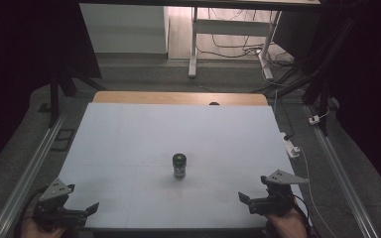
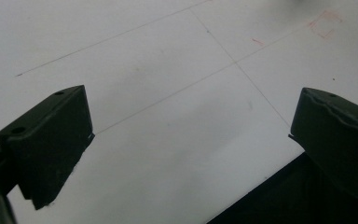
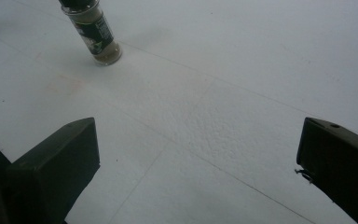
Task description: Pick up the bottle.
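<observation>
- High view: we see a small spice jar [image 1: 179, 166] with a dark cap standing upright just below the middle of the frame on the white table [image 1: 129, 134]. Our left gripper [image 1: 87, 210] sits in the lower left corner, our right gripper [image 1: 245, 199] in the lower right; both are well apart from the jar and hold nothing.
- Left gripper view: our two black jaws stand wide apart at the frame's lower edges, with bare tabletop and faint pencil lines between them.
- Right gripper view: the jaws are spread wide and empty as well; the spice jar [image 3: 94, 35] shows in the upper left of the frame, far ahead of them.
- We judge the work to be at its start, the reach not yet made. The next move calls for turning one gripper toward the jar and bringing the spread jaws around its body before squeezing.
</observation>
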Demonstrator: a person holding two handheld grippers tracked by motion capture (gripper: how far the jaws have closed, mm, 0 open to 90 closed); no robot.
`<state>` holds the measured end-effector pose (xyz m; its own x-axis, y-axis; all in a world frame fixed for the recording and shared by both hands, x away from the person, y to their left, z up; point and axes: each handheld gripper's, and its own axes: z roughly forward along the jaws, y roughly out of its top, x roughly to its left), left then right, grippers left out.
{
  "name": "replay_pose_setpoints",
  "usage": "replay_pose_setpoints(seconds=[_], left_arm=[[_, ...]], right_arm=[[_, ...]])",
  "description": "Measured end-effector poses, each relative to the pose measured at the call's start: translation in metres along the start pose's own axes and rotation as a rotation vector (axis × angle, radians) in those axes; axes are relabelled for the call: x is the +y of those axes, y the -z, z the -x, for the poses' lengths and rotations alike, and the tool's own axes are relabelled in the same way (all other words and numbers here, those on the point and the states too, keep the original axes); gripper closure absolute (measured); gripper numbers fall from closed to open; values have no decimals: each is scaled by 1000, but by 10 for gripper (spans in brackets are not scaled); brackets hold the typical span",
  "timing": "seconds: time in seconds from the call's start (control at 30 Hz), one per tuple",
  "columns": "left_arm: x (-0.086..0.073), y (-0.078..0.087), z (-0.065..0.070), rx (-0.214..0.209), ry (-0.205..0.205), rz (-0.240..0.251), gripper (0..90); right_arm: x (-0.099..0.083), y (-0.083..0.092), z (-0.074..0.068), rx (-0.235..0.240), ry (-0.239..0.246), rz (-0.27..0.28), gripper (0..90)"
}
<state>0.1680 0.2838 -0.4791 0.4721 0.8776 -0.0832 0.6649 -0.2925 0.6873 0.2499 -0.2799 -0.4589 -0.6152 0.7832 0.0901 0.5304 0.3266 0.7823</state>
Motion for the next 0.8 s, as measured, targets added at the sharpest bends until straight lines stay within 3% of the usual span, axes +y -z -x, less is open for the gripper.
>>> replay_pose_setpoints(seconds=[0.43,0.8], left_arm=[[1,-1,2,-34,10,-2,0],[2,-2,5,-35,-1,-13,0]], right_arm=[[1,-3,0,21,0,-42,0],[1,-4,1,23,0,-48,0]])
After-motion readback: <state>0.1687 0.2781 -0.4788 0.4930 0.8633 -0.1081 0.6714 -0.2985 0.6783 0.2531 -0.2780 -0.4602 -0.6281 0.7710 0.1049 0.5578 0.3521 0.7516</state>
